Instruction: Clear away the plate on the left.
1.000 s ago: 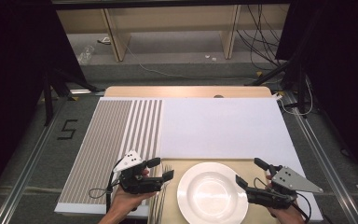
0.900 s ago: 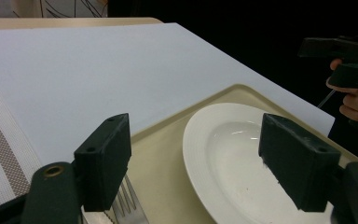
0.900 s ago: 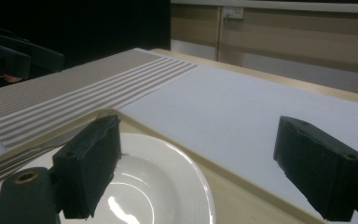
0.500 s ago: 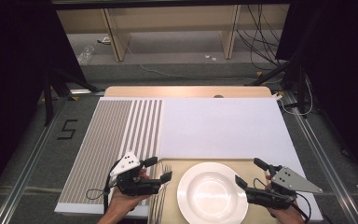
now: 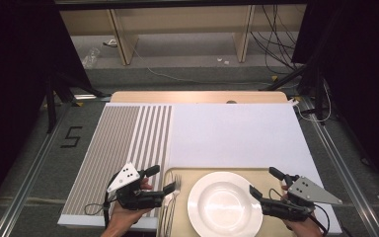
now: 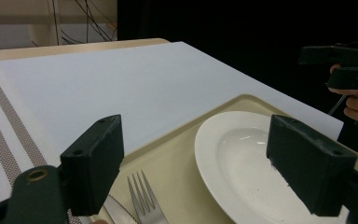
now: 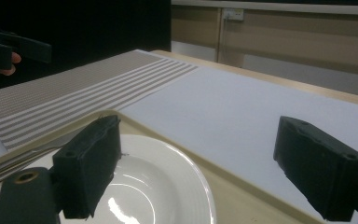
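Note:
A white plate (image 5: 224, 203) lies on a beige tray (image 5: 192, 174) at the table's near edge. A fork (image 5: 176, 184) and a knife (image 6: 116, 211) lie on the tray left of the plate. My left gripper (image 5: 161, 179) hovers over the tray's left end, just above the cutlery. Its jaws have just been opening and stand wide with nothing between them. In the left gripper view the fork (image 6: 142, 198) and plate (image 6: 242, 158) lie below the left gripper (image 6: 200, 168). My right gripper (image 5: 266, 182) is open at the plate's right rim, holding nothing. The plate (image 7: 154, 186) shows under the right gripper (image 7: 205, 163).
A placemat, white (image 5: 237, 133) with a grey striped part (image 5: 118, 143) on its left, covers the table beyond the tray. Wooden shelving and loose cables (image 5: 276, 34) stand on the floor past the far edge. Dark drapes flank both sides.
The left gripper's jaws stand slightly wider apart and the hand has edged a little to the left. The right gripper has kept still.

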Available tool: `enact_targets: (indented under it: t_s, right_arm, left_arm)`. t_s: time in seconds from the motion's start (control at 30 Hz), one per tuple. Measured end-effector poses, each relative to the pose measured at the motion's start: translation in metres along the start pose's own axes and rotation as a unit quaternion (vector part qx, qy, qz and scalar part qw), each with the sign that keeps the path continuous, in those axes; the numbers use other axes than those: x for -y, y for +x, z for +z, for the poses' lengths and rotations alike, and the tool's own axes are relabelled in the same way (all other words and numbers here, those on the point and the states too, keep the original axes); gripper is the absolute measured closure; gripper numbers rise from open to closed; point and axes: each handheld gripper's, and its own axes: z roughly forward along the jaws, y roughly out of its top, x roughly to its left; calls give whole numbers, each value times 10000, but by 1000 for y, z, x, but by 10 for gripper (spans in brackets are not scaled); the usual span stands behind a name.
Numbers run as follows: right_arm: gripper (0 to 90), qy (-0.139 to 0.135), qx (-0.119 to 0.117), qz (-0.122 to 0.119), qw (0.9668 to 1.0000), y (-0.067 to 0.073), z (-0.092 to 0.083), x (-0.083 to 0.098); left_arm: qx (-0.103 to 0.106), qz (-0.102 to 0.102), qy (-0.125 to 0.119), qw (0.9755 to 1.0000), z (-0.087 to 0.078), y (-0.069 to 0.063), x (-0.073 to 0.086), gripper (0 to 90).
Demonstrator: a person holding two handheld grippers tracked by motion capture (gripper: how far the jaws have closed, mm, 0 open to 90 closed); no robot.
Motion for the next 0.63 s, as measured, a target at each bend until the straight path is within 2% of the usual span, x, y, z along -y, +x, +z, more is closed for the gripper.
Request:
enact_targets:
  t_s: [0.63]
  right_arm:
    - [156,5,13,14,10000,0,0,0]
  left_arm:
    - [-18,-37,-25,10000,0,2,0,186]
